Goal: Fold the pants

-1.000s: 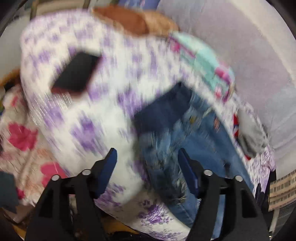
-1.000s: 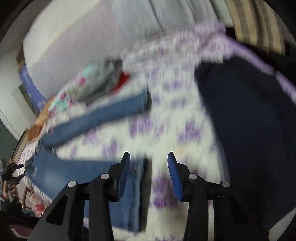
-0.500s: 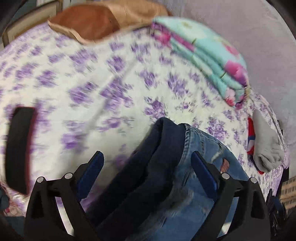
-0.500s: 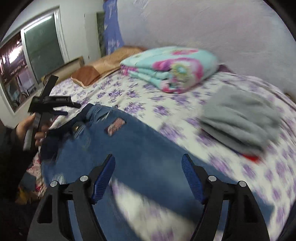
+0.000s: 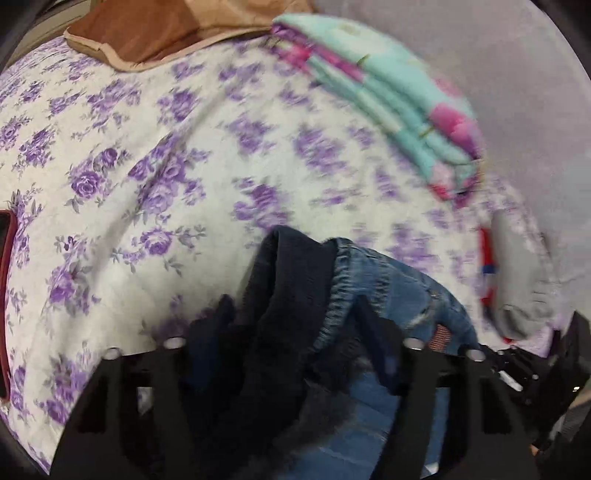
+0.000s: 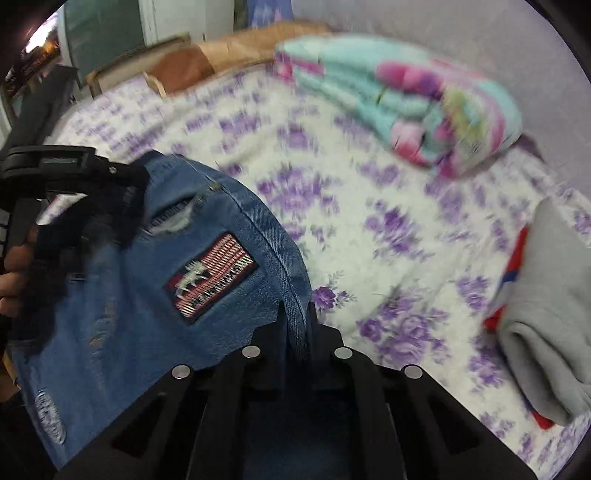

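Blue jeans [image 6: 147, 295] with a flag patch and a dark inner waistband lie on the floral bed sheet [image 5: 147, 166]. In the left wrist view my left gripper [image 5: 295, 306] has its jaws closing on the bunched waistband of the jeans [image 5: 388, 280], and the pads press into the fabric. My right gripper [image 6: 297, 310] is closing nearly all the way, pinching the side seam edge of the jeans between its fingers. The right wrist view also shows the left gripper [image 6: 125, 181] at the upper left, held in a hand, with the waistband's far corner in it.
A folded turquoise and pink blanket [image 6: 406, 103] lies by the grey wall. A folded grey garment [image 6: 546, 314] over something red sits at the right. Brown pillows [image 5: 147, 29] lie at the head of the bed. A dark flat object [image 5: 5, 295] lies at the sheet's left edge.
Both grippers stood open over the jeans and have now closed on them. The right gripper swung over to the patch side of the jeans; the left barely moved over the waistband.
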